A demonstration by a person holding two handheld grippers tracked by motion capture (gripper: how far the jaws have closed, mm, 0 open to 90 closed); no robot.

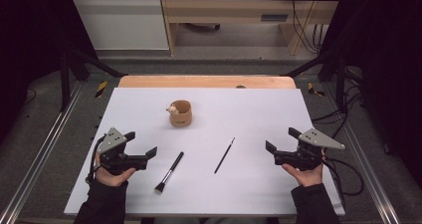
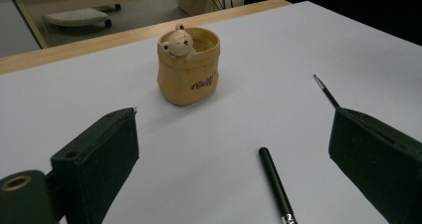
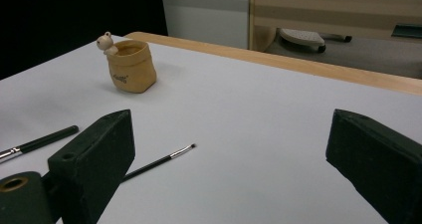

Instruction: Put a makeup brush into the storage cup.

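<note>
From above, flat brush (image 1: 168, 172) head visible, both grippers spread empty, bear pot (image 1: 180, 113) beyond.

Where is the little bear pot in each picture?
High view: the bear pot stands upright just left of the table's middle, beyond both brushes.
Left gripper view: the pot is upper middle, the bear facing the camera.
Right gripper view: the pot is upper left, the bear on its left rim.
Shared landmark: the thin brush lying on the white table.

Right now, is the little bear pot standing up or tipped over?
Upright. The pot sits on its base on the white table, mouth facing up, with the brushes lying apart from it.
</note>
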